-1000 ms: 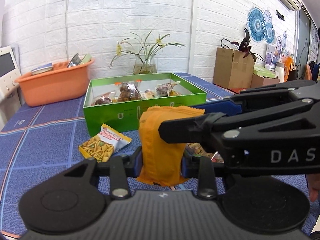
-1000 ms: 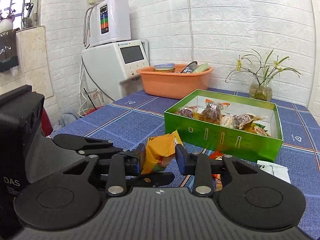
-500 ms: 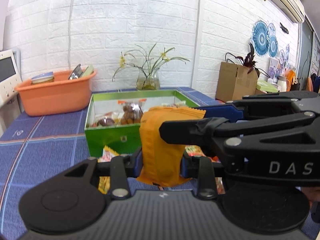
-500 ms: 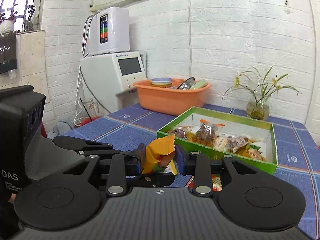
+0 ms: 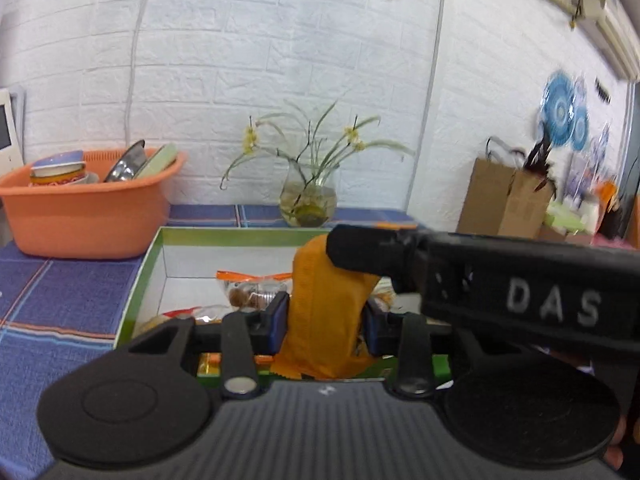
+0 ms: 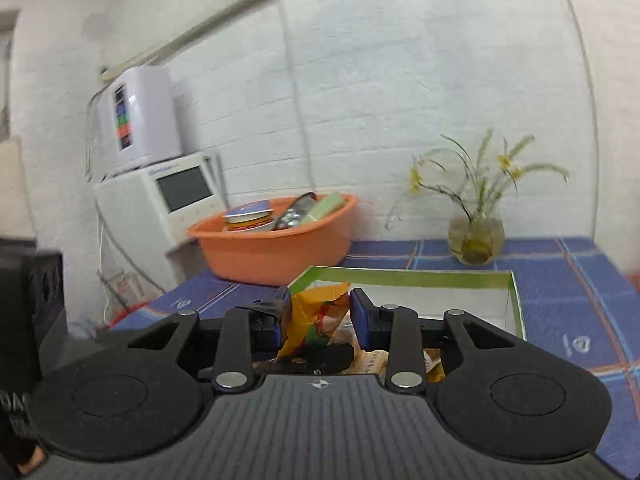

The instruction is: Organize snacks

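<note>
Left wrist view: we see the left gripper (image 5: 323,318) with its jaws clamped on a crinkled orange plastic snack packet (image 5: 320,312), standing upright with its long axis vertical; those jaws have just eased slightly, yet the pads touch its sides.
Box: the green cardboard box with white inside (image 5: 152,264) lies directly ahead and below, other wrapped snacks already in it.
Crossing arm: the right gripper's black body reaches in from the right, over the packet's top.
Right wrist view: the right gripper (image 6: 318,314) has just been spreading; its jaws stand apart, the packet (image 6: 316,316) loose between them.
Key relation: we judge the packet hangs over the box's near edge on the blue chequered tabletop (image 6: 580,312), so release falls to the left hand.
</note>
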